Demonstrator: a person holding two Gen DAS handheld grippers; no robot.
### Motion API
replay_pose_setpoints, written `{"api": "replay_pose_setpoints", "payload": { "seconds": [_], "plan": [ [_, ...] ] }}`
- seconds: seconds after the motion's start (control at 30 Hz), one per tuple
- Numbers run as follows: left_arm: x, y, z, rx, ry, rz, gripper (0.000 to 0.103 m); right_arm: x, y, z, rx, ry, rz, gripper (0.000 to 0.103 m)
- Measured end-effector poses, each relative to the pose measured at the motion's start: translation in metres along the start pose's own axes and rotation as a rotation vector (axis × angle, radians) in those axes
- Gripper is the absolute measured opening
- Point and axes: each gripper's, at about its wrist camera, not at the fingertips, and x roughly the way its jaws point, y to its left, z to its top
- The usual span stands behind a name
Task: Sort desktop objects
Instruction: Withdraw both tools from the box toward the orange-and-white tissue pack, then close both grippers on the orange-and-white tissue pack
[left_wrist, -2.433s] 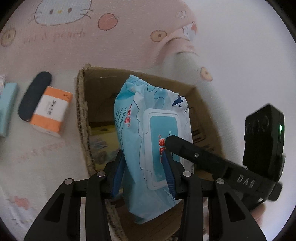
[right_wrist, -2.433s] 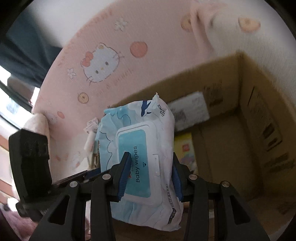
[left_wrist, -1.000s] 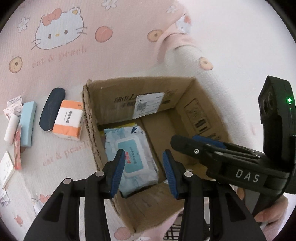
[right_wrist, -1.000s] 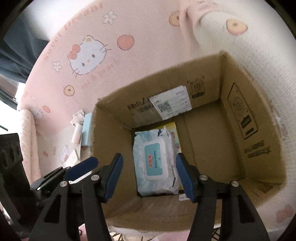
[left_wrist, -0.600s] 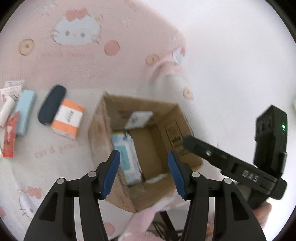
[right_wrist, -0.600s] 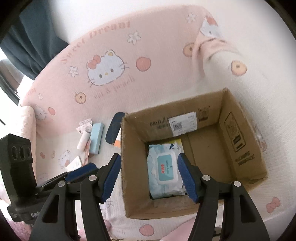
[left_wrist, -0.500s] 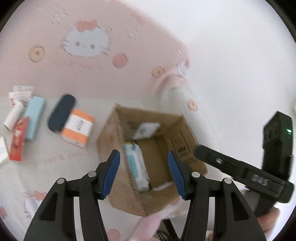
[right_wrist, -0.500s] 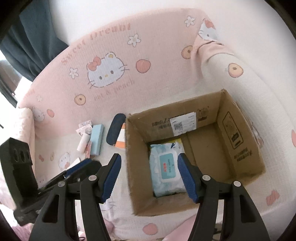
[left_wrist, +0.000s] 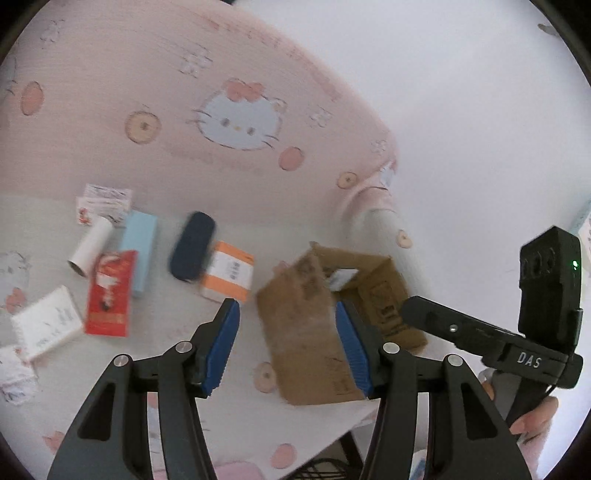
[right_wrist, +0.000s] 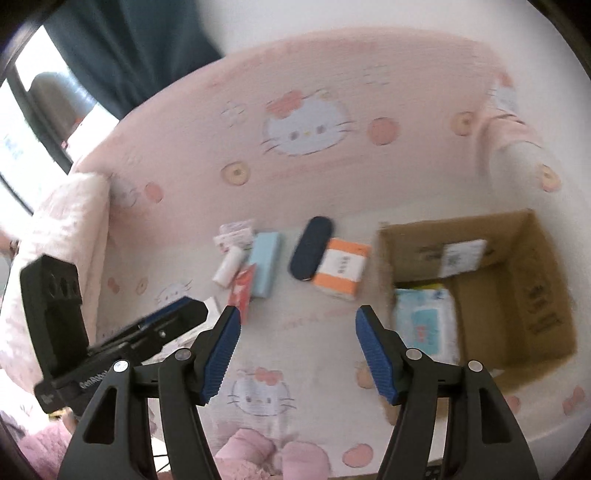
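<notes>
An open cardboard box (right_wrist: 517, 295) stands at the right of the pink Hello Kitty sofa seat, with the blue baby wipes pack (right_wrist: 423, 325) lying inside. It also shows in the left wrist view (left_wrist: 306, 325). Left of it lie an orange and white box (right_wrist: 341, 273), a dark blue case (right_wrist: 310, 253), a light blue box (right_wrist: 264, 267), a red packet (left_wrist: 109, 297), a white tube (left_wrist: 90, 245) and white paper packets (left_wrist: 46, 326). My left gripper (left_wrist: 288, 347) and right gripper (right_wrist: 297, 350) are both open and empty, high above the seat.
The sofa backrest (right_wrist: 306, 125) rises behind the objects, with armrests on the left (right_wrist: 70, 221) and right (right_wrist: 524, 147). Dark curtains and a window (right_wrist: 22, 129) are at the far left. The seat's front edge is just below my grippers.
Both grippers let go of the wipes pack, which now lies in the box. Both have since risen, pulled back and swung left, bringing the loose objects into view.
</notes>
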Motion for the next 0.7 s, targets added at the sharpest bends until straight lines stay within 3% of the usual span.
{"api": "replay_pose_setpoints", "payload": {
  "seconds": [0.17, 0.33, 0.5, 0.6, 0.67, 0.7],
  "plan": [
    [0.004, 0.028, 0.008, 0.019, -0.028, 0.045, 0.059, 0.037, 0.02, 0.012, -0.004, 0.037, 0.061, 0.063],
    [0.036, 0.049, 0.015, 0.024, 0.029, 0.027, 0.059, 0.072, 0.018, 0.023, 0.034, 0.037, 0.073, 0.063],
    [0.077, 0.078, 0.014, -0.012, 0.073, 0.012, 0.059, 0.121, 0.003, 0.027, 0.076, 0.108, 0.071, 0.062],
    [0.107, 0.095, 0.013, -0.027, 0.118, 0.004, 0.055, 0.148, -0.002, 0.027, 0.056, 0.126, -0.024, 0.001],
    [0.124, 0.105, 0.012, -0.039, 0.129, 0.0, 0.025, 0.166, 0.0, 0.028, -0.002, 0.124, -0.104, 0.001],
    [0.132, 0.109, 0.011, -0.045, 0.134, -0.003, 0.021, 0.174, 0.0, 0.028, -0.026, 0.119, -0.139, 0.001]
  ]
}}
